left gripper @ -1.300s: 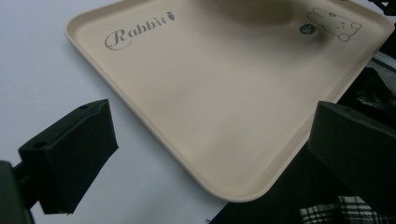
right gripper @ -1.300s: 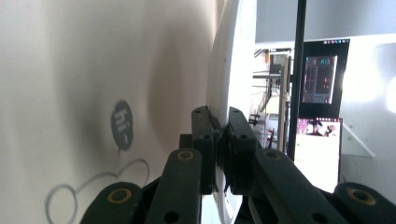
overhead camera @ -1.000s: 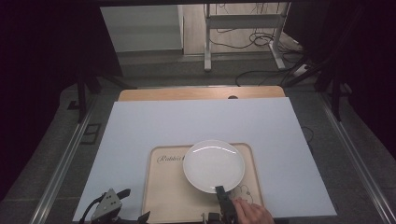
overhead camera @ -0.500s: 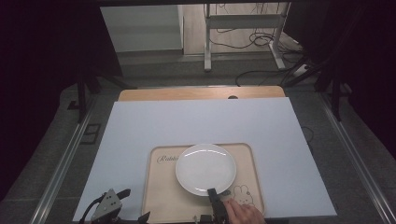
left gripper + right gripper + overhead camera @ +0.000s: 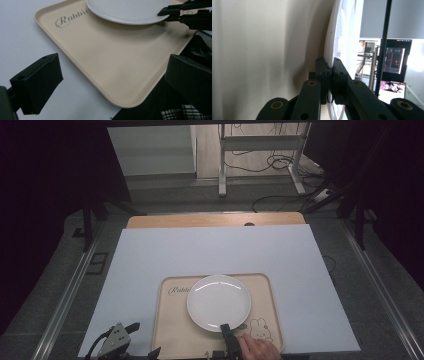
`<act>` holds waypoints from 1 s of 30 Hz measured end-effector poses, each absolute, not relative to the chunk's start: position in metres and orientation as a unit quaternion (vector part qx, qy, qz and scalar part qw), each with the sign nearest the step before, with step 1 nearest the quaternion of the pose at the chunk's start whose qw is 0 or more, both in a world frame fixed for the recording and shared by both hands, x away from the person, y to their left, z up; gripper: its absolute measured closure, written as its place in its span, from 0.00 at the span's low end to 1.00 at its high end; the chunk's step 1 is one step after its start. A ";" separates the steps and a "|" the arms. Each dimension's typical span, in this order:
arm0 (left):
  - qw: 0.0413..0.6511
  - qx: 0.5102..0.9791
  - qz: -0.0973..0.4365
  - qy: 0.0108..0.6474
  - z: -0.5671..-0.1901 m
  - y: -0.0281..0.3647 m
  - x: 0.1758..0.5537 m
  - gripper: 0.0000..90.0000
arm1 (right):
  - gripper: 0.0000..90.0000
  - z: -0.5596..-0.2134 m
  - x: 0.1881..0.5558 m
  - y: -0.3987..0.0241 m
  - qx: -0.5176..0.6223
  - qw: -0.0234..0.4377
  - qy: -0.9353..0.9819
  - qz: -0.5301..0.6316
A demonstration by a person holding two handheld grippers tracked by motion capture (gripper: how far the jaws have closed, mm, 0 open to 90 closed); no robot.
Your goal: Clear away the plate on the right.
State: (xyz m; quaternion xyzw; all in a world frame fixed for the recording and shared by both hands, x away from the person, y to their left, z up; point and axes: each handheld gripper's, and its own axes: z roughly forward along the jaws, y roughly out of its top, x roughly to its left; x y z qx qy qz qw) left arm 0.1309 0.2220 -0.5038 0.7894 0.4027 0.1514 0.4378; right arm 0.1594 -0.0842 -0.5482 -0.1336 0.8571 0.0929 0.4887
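Plate: the white plate (image 5: 218, 302) had shifted from the tray's right half toward its middle over the last second, sliding left and slightly toward the near edge of the table; it sat on the beige tray (image 5: 174, 327), its near rim pinched.
Right gripper: the right gripper (image 5: 226, 328) was clamped on the plate's near rim, jaws drawn tight on the thin edge, 1 above and 1 below.
Left gripper: the left gripper (image 5: 116, 340) stayed at the table's near left corner, jaws wide with nothing between them, beside the tray's corner.
Tray: unmoved at the near edge, rabbit print now uncovered.
Meaning: the plate was probably being dragged or lifted off the tray; the grip looked secure.
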 end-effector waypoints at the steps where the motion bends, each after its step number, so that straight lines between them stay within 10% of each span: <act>1: 0.438 0.789 0.151 0.403 -0.504 0.222 0.131 0.01 | 0.95 -0.547 0.160 -0.084 -0.138 0.484 0.859 0.090; 30: 0.436 0.791 0.150 0.403 -0.504 0.221 0.131 0.01 | 0.65 -0.543 0.167 -0.087 -0.115 0.445 0.883 0.097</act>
